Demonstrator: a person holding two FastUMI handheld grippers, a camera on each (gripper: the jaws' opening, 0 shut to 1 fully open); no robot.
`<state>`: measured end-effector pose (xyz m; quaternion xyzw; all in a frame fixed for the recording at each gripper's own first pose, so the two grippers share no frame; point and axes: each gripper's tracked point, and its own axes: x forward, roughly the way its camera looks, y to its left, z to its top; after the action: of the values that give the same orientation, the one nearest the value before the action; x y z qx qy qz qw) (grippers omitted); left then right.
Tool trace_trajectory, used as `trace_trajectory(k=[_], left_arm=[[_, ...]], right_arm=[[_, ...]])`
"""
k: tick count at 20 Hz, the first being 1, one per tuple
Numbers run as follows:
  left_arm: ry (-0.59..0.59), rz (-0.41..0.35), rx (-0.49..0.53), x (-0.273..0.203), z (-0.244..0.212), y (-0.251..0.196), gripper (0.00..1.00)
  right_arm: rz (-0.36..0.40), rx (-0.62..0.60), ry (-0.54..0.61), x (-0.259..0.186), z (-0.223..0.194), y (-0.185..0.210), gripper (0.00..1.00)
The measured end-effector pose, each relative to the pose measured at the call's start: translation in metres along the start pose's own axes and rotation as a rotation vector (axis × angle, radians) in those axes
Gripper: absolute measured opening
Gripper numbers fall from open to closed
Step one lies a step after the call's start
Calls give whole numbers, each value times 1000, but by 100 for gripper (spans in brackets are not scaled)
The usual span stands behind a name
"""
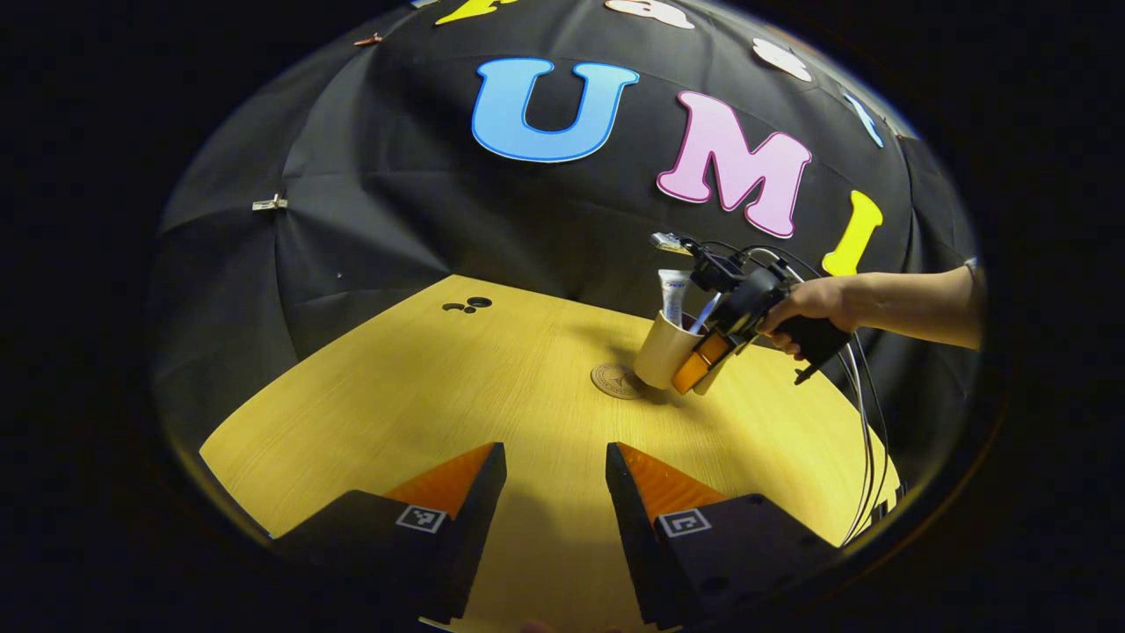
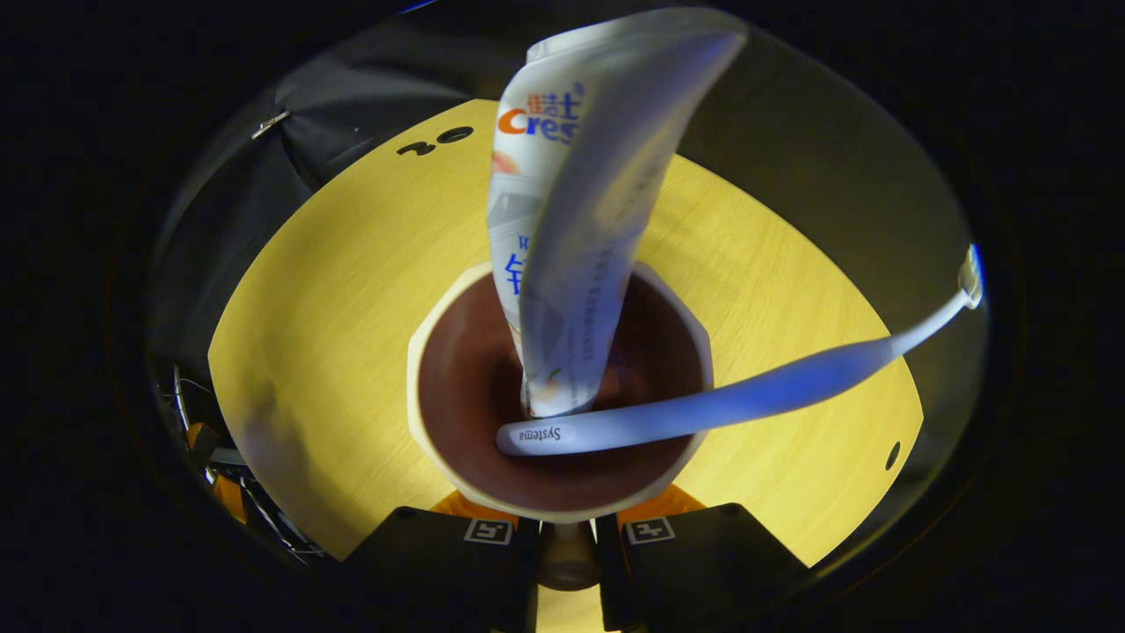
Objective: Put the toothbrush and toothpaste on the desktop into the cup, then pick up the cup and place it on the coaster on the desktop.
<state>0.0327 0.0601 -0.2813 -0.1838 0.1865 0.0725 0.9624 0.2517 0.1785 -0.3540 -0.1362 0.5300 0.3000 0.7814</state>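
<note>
Toothpaste and toothbrush already stand inside the beige cup with a dark brown interior [image 2: 554,396], so what remains, by my judgement, is the carry to the coaster. The white squeezed toothpaste tube [image 2: 576,220] leans upright out of the cup, and the pale blue-white toothbrush [image 2: 747,387] rests handle-down, its head reaching out over the rim.

The right gripper [image 1: 703,365] closes both fingers on the cup's handle; in the right gripper view the handle sits pinched between them, below the rim. This hold probably keeps the cup upright so nothing tips out.

In the left gripper view the cup [image 1: 664,352] tilts slightly, just beside the round brown coaster [image 1: 619,381] on the yellow wooden desktop [image 1: 422,404]. Whether its base touches the coaster's edge I cannot tell. A hand [image 1: 813,303] grips the tool from the right.

The left gripper [image 1: 555,466] hovers low over the desktop, fingers apart and holding nothing, seemingly kept clear.
</note>
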Motion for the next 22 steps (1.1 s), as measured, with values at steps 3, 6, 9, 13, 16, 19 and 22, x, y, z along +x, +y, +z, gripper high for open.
trace_trajectory(k=[3, 6, 9, 13, 16, 19, 22], left_arm=[[3, 5, -6, 0, -2, 4, 72], [-1, 6, -17, 1, -1, 8, 72], [0, 10, -24, 1, -2, 12, 72], [1, 17, -32, 1, -1, 17, 72], [3, 24, -41, 1, -3, 21, 72], [6, 25, -52, 3, -2, 23, 72], [4, 24, -51, 6, 0, 25, 72]], right_arm=[[-2, -4, 7, 10, 9, 9, 31], [6, -12, 18, 18, 14, 21, 31], [10, -20, 31, 20, 15, 26, 31], [4, -18, 45, 21, 14, 26, 31], [4, -26, 47, 24, 16, 27, 31], [-3, -10, 53, 25, 17, 28, 31], [4, -12, 60, 26, 16, 29, 32]])
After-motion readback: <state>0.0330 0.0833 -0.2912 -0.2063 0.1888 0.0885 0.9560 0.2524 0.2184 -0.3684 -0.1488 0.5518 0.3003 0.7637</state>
